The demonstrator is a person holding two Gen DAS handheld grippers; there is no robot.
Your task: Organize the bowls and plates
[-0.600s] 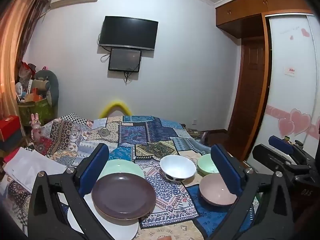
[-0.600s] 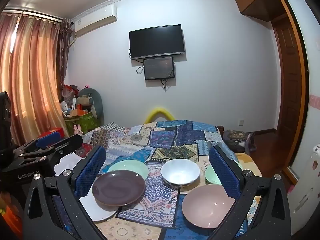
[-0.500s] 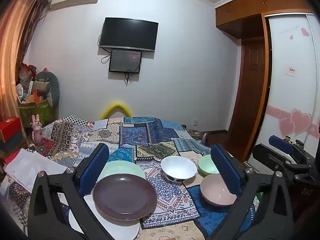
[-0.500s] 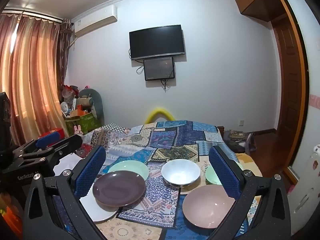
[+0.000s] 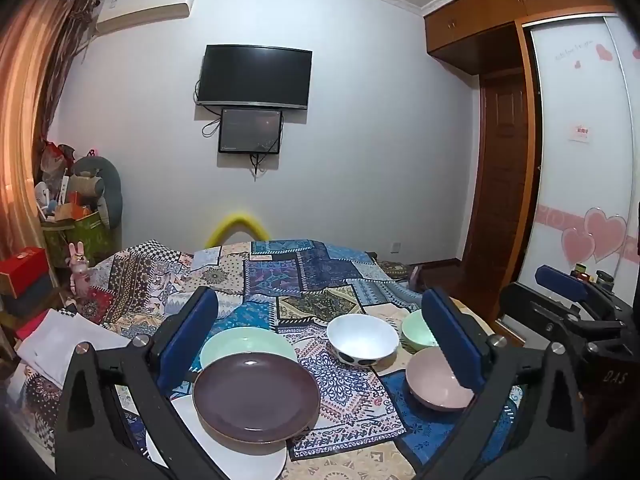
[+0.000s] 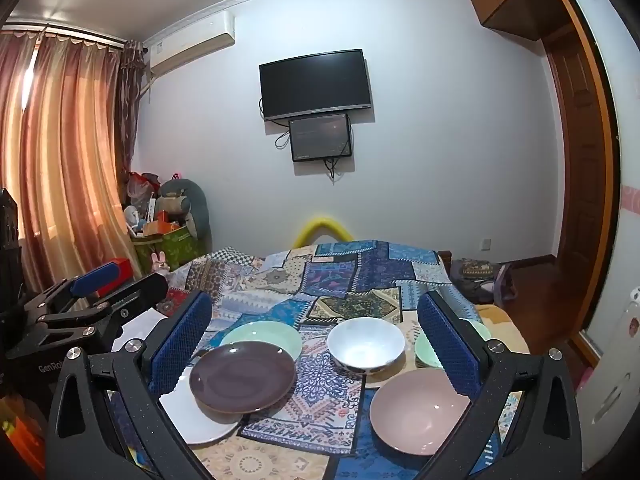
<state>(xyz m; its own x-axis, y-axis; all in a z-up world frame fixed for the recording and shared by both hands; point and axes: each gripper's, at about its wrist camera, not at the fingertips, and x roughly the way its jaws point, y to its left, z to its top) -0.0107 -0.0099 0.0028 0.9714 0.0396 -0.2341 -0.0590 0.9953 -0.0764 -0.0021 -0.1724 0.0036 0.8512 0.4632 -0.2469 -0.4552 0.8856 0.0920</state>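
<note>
On the patchwork cloth (image 5: 304, 280) lie a brown plate (image 5: 256, 396) overlapping a white plate (image 5: 224, 452) and a pale green plate (image 5: 246, 342). To the right stand a white bowl (image 5: 362, 338), a green bowl (image 5: 414, 330) and a pink bowl (image 5: 434, 384). My left gripper (image 5: 320, 340) hovers open above the near edge, nothing between its blue pads. My right gripper (image 6: 316, 340) is open too, over the brown plate (image 6: 242, 376), white bowl (image 6: 366, 342) and pink bowl (image 6: 420, 410). Each gripper shows at the other view's edge.
The cloth (image 6: 340, 276) covers a bed that runs toward the far wall with a television (image 5: 254, 76). A green bin (image 6: 168, 246) of clutter stands at the left by the curtains. White paper (image 5: 60, 340) lies at the bed's left edge. A wardrobe (image 5: 576, 160) is at the right.
The left wrist view has tilted slightly, so the dishes sit a little lower in the frame. The right view is nearly the same. No dish has moved.
</note>
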